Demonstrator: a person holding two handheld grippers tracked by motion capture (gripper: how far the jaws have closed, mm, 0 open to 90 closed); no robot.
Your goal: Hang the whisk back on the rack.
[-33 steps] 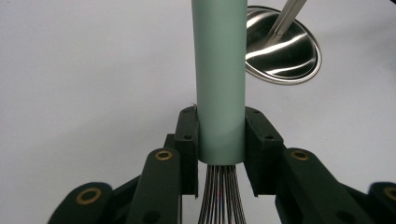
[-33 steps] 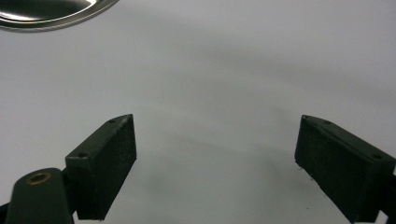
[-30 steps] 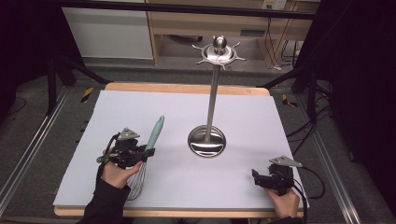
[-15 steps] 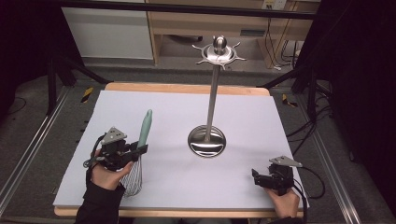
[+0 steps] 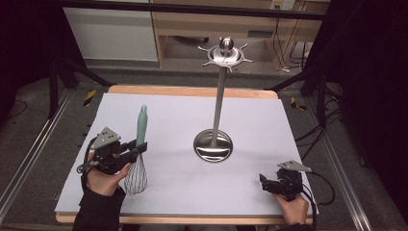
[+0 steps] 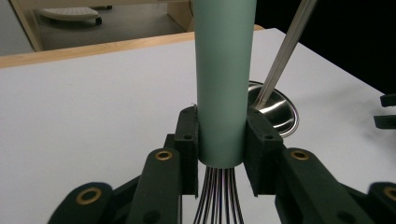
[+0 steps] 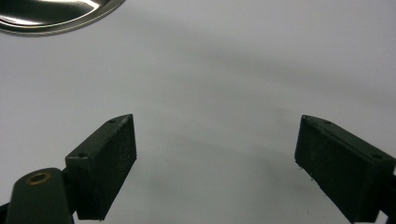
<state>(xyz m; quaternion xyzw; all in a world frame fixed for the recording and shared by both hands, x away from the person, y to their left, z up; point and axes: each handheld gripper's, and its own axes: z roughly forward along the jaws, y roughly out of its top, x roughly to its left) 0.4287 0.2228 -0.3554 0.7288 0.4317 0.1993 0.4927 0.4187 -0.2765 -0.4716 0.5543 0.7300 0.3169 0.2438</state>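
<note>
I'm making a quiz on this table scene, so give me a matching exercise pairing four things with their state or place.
1 whisk
2 left gripper
3 right gripper
4 metal stand

A open, nothing between its jaws
B upright near the middle of the table
C shut on a green handle
D held with its wires pointing down

Pairs: 1-D, 2-C, 3-A, 4-B

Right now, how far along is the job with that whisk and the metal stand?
Early on, by the look of it. Done: the left gripper has closed on the whisk at the base of its green handle, handle pointing up. In hand: the whisk is held near the table's left edge. Left, probably: hanging it on the stand, whose top hooks are bare. The right gripper waits open, holding nothing.
</note>
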